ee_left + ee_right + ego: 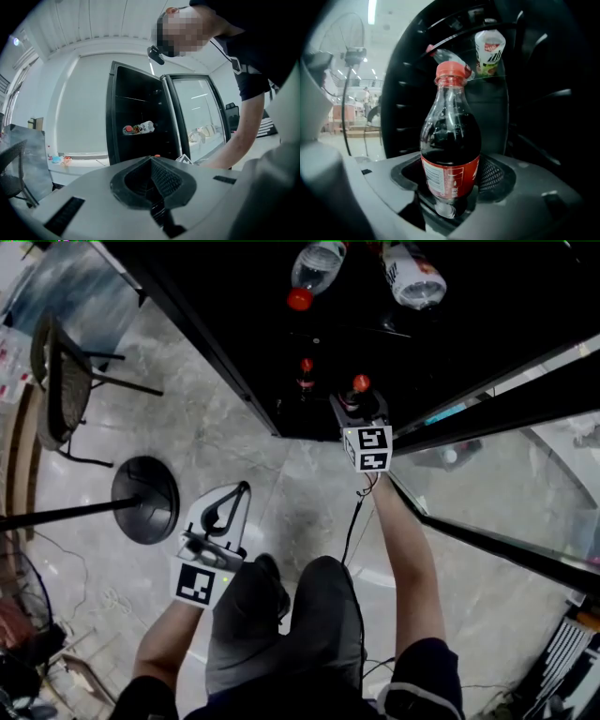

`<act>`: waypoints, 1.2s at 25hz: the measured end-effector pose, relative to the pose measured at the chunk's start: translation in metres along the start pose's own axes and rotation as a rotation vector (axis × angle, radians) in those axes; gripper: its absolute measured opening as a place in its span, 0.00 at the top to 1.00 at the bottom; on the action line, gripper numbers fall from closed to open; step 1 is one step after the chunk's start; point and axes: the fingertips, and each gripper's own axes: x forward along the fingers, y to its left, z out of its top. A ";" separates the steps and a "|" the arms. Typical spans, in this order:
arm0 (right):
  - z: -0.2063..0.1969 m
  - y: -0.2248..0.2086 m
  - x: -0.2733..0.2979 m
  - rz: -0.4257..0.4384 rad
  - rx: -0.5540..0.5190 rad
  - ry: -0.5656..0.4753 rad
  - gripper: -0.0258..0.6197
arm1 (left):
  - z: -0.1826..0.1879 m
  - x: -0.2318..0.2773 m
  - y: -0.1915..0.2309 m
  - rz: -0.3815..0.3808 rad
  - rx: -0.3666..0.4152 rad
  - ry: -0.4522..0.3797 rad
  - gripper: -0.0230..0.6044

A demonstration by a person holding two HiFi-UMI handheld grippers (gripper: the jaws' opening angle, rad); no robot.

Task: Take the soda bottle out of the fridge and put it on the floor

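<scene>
1. Nearest, the left gripper (151, 178) is held low over the grey marbled tile floor (234, 442), just ahead of the person's knees. Its fingers are seen pressed together, with nothing between them.
2. Further forward, the right gripper (451, 187) is extended to the bottom of the tall black fridge (450, 343), whose glass door (487, 493) stands open. Its fingers are clamped on the lower body of the cola-filled plastic soda bottle with a red cap and red label (450, 140). The bottle is held upright at the fridge's lower opening and is not yet over open floor.
3. Deeper inside, a clear red-capped bottle (314, 273) and a white-labelled bottle (412, 273) are seen lying on an upper shelf.
4. Three risks are judged likely:
   - Because the bottle is gripped low, it could be tipped or slid out of the fingers on the way down.
   - It could be knocked against the fridge frame or the door edge when it is drawn out.
   - The thin black cable (354, 521) hanging under the right gripper could be snagged.
5. The bottle's base is buried between the fingers, so it cannot be told whether it rests on a shelf. A second small red-capped shape (306, 371) beside the right gripper cannot be settled as either a bottle or a reflection. In the head view the fridge interior is too dark for its shelves to be made out.
</scene>
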 end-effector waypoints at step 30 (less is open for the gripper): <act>-0.225 0.106 -0.093 0.242 0.009 0.117 0.47 | -0.114 0.005 -0.005 0.004 0.023 0.003 0.93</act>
